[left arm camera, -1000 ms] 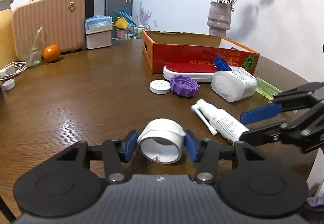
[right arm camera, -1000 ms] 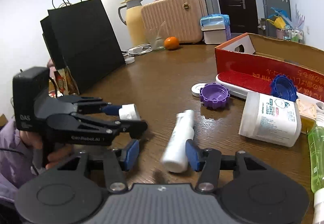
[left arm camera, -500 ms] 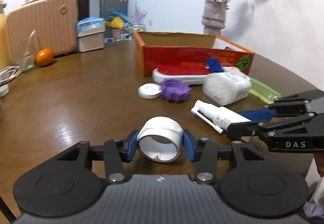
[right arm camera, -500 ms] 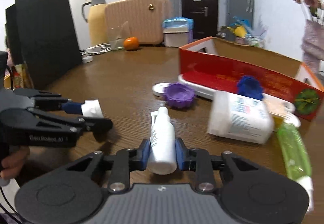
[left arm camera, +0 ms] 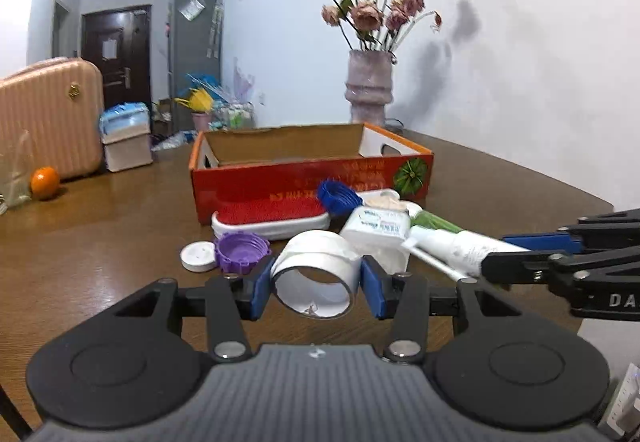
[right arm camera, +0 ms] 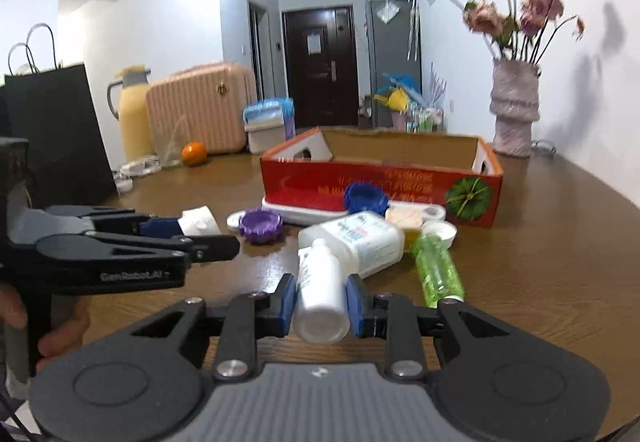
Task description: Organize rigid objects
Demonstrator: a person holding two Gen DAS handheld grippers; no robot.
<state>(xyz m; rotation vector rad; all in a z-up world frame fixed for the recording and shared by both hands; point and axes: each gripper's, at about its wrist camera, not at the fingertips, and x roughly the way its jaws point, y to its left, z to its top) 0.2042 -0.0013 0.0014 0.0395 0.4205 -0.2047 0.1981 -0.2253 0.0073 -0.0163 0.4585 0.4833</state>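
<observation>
My left gripper (left arm camera: 316, 284) is shut on a white tape roll (left arm camera: 316, 274), held off the table with its hole facing the camera. My right gripper (right arm camera: 322, 300) is shut on a white spray bottle (right arm camera: 320, 290), nozzle pointing away. In the left wrist view the right gripper (left arm camera: 560, 254) reaches in from the right with the spray bottle (left arm camera: 452, 248). In the right wrist view the left gripper (right arm camera: 160, 238) sits at the left with the tape roll (right arm camera: 198, 222). Ahead stands an open red cardboard box (left arm camera: 312, 170) (right arm camera: 380, 178).
In front of the box lie a red-topped brush (left arm camera: 272, 216), a purple cap (left arm camera: 241, 252), a white lid (left arm camera: 197, 256), a blue cap (left arm camera: 338, 196), a white jar (right arm camera: 356, 238) and a green bottle (right arm camera: 438, 270). A vase (right arm camera: 514, 106) stands behind, an orange (right arm camera: 194, 153) and suitcase (right arm camera: 200, 108) to the left.
The right gripper's jaws closed on the spray bottle and lifted it. Both grippers have risen and moved closer to the red box, the left still carrying the tape roll.
</observation>
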